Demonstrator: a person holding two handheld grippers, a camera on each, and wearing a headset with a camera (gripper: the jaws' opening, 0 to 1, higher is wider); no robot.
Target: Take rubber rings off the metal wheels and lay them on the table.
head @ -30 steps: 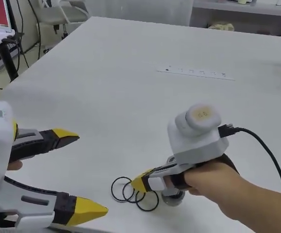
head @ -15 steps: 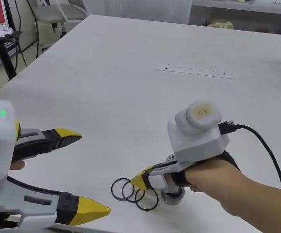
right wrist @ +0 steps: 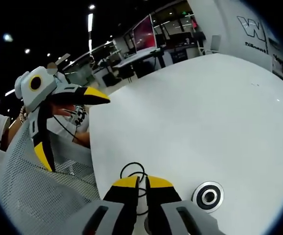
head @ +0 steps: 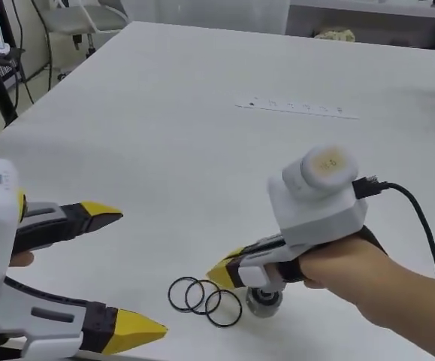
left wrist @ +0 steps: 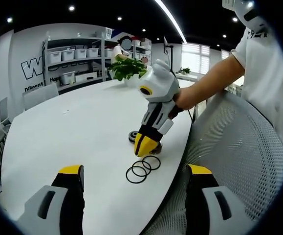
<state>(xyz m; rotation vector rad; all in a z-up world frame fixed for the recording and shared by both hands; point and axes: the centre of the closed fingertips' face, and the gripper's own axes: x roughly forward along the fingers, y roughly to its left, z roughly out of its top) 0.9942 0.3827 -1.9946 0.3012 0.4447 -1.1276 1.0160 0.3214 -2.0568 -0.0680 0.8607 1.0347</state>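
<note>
Lab: bin shelves (left wrist: 75,54), monitors (right wrist: 147,30), white worktable (head: 187,113).

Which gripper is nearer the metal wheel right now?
Right. The right gripper is right beside the metal wheel; the left gripper sits open, farther off, beyond the rubber rings.

Black rubber rings (head: 204,298) (white table (head: 202,113))
</note>
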